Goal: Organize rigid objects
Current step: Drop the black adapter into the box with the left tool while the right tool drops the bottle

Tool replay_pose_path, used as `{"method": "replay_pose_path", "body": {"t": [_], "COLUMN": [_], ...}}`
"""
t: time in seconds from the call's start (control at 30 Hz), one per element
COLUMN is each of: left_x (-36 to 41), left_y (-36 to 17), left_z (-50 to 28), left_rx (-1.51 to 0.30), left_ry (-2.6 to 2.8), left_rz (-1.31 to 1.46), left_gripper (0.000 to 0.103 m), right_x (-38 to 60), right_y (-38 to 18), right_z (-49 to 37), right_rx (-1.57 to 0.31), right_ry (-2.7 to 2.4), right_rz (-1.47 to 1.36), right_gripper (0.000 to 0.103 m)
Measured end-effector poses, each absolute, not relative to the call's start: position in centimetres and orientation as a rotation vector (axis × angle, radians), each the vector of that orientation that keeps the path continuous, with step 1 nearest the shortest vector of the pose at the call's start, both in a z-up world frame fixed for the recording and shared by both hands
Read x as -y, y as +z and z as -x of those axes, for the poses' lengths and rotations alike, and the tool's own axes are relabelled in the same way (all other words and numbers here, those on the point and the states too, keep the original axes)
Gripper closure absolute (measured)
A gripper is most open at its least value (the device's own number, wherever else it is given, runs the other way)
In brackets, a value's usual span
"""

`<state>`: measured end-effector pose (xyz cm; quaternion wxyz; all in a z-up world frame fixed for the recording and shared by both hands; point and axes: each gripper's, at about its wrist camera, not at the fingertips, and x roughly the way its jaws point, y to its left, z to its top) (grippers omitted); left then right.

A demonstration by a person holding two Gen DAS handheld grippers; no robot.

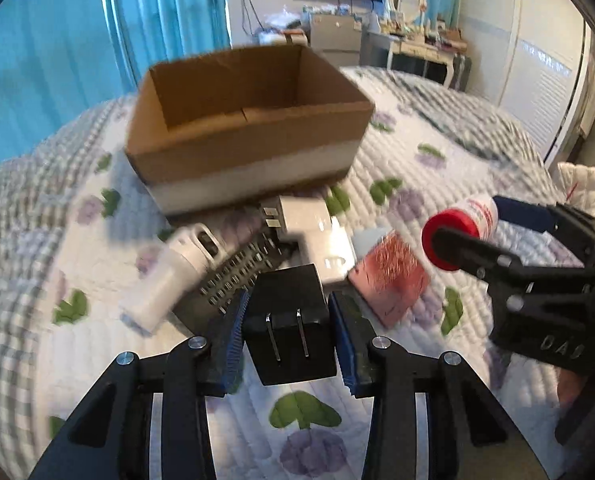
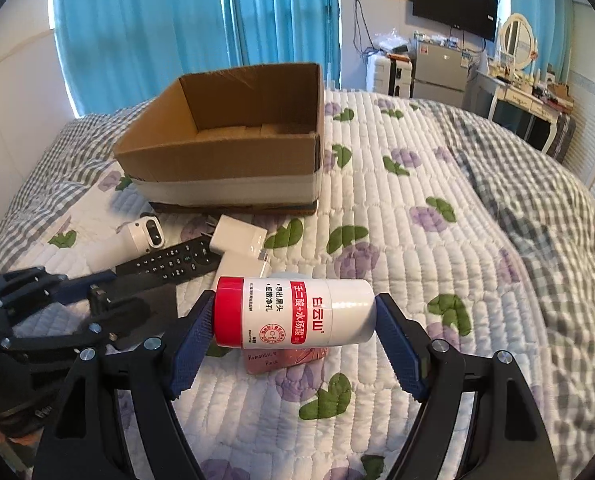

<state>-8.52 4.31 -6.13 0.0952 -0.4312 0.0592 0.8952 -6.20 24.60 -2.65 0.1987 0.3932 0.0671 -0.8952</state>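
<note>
My left gripper [image 1: 288, 322] is shut on a black plug adapter [image 1: 293, 320], prongs facing the camera, lifted above the quilt. My right gripper [image 2: 293, 312] is shut on a white bottle with a red cap [image 2: 293, 310], held sideways end to end; the same bottle [image 1: 463, 222] shows at the right of the left wrist view. An open cardboard box [image 1: 249, 120] [image 2: 233, 148] stands beyond, its floor bare. On the quilt before it lie a black remote [image 2: 173, 262], a white charger [image 2: 239, 238], a small white device [image 2: 147, 234] and a pink box [image 1: 389, 276].
Everything rests on a bed with a white quilt with purple flowers [image 2: 417, 208]. Blue curtains [image 2: 177, 20] hang behind it. A dresser with a mirror [image 2: 517, 64], a wall screen and cluttered furniture stand at the far right.
</note>
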Motion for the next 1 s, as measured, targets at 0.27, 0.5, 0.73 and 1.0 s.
{"method": "replay_pose_path", "body": {"t": [0.27,0.5,0.73,1.0], "left_x": [-2.1,-0.9,0.0,-0.9], "left_y": [0.9,5.2,4.2,-1.9], "left_z": [11.6,17.0,24.6,28.5], "left_rx": [-0.07,-0.093,-0.068,-0.159], "left_ry": [2.829,2.938,3.0,2.936], "left_rz": [1.105,0.982,1.004,1.131], "left_gripper": [0.063,0.063,0.062,0.062], "right_x": [-22.9,-19.7,-17.0,-16.3], "right_y": [2.9,8.7,10.0,5.7], "right_z": [7.1,12.4,19.3,24.1], "right_rx": [-0.264,-0.286,-0.282,-0.245], "right_ry": [-2.514,-2.489,-2.507,-2.479], "right_rz": [-0.943,-0.789,-0.77,-0.866], "right_gripper": [0.025,0.025,0.025,0.025]}}
